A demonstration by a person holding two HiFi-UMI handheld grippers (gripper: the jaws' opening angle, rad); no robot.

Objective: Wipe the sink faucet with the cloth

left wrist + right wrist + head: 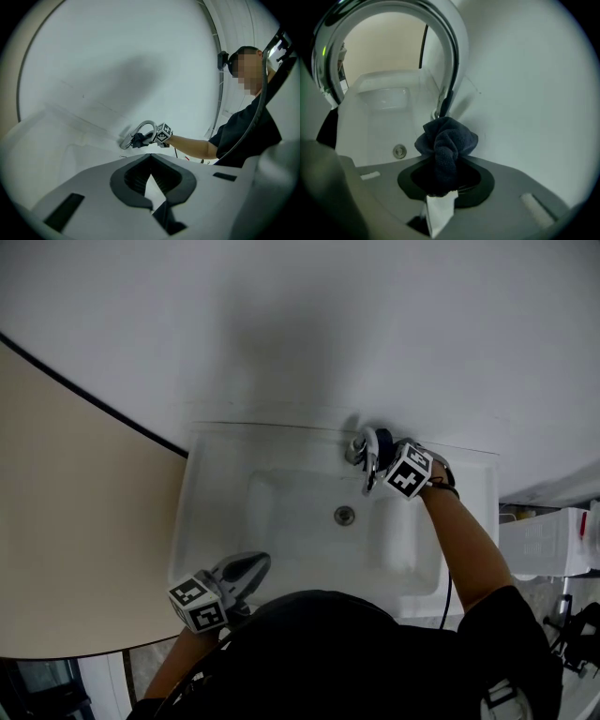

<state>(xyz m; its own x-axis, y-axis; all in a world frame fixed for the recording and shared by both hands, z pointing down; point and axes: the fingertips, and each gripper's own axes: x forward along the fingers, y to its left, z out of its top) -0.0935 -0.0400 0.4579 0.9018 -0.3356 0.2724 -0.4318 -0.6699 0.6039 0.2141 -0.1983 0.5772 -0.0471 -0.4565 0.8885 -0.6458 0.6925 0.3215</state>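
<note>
The head view looks down on a plain white wall (pixel 328 324) with a beige panel (pixel 66 521) at its left. A white rectangular ceramic sink (pixel 291 512) is fixed to the wall and has a small round metal drain (pixel 345 515) in the middle. At the back rim stands the curved chrome faucet (pixel 359 448). The right tongs (pixel 375 454) are at the faucet with a dark blue terry cloth (pixel 383 441) in front of them. The left tongs (pixel 261 564) hang over the front rim of the sink, well apart from the faucet.

In the left gripper view the two jaws of the left tongs (pixel 151 180) are pressed together with nothing between them. Far ahead, the cloth (pixel 139 139) is at the foot of the faucet arch.

In the right gripper view the right tongs (pixel 440 180) are half closed on the cloth (pixel 446 140). They pinch its gathered lower part, and a loose puff stands out in front, just beside the faucet base; I cannot tell if it touches. The faucet (pixel 451 56) rises above as a smooth, shiny tube in a high arch.

I judge the cloth light, soft and easy to press into a shape, so this hold on the bunched part is good: the free puff can fold around the tube. The faucet looks hard, fixed and slippery, so it probably needs only light pressure.
</note>
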